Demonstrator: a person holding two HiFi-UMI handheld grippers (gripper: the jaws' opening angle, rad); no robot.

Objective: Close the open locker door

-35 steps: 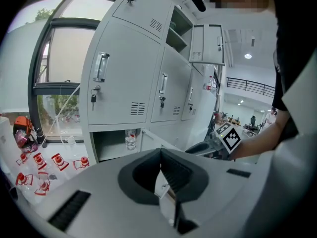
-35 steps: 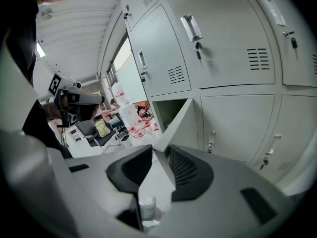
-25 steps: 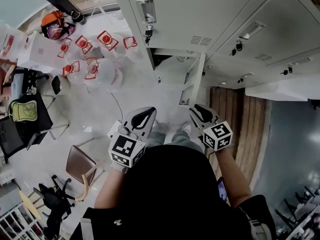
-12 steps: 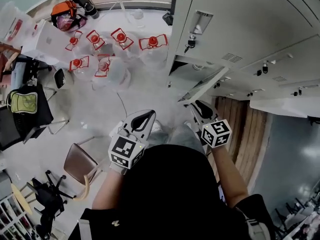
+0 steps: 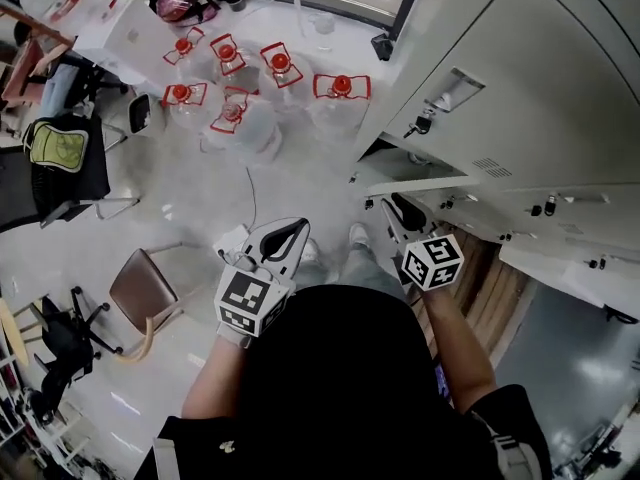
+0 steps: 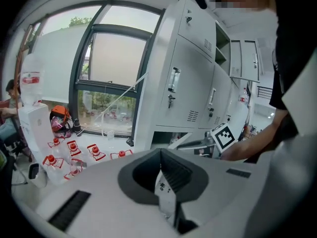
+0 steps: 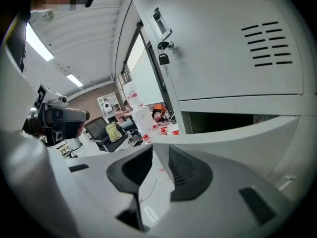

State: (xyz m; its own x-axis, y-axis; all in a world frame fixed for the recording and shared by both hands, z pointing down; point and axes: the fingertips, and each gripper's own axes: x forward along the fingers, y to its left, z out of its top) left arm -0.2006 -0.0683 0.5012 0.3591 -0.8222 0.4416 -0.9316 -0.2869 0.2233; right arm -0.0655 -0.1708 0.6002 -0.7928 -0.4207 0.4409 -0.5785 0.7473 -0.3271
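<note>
Reaching toward the lockers, the right claw [image 5: 402, 210] sits just below and beside the free edge of the door [image 5: 440, 182], which stands swung out from its locker [image 5: 398, 162] and shows edge-on as a thin white slab. In the right gripper view the door's edge runs across right over the tips of that claw. Its jaws are a narrow slit apart, with only floor seen through the gap and nothing held. Whether a tip touches the door I cannot tell. Beyond the door, the dark mouth of the locker lies ahead of the right claw and slightly above it.

The left claw [image 5: 291, 230] hangs well apart from the door, off to its left, over the floor [image 5: 200, 198]. Its jaws are together and hold nothing. Ahead of it and farther left stand red-capped bottles [image 5: 240, 88].
</note>
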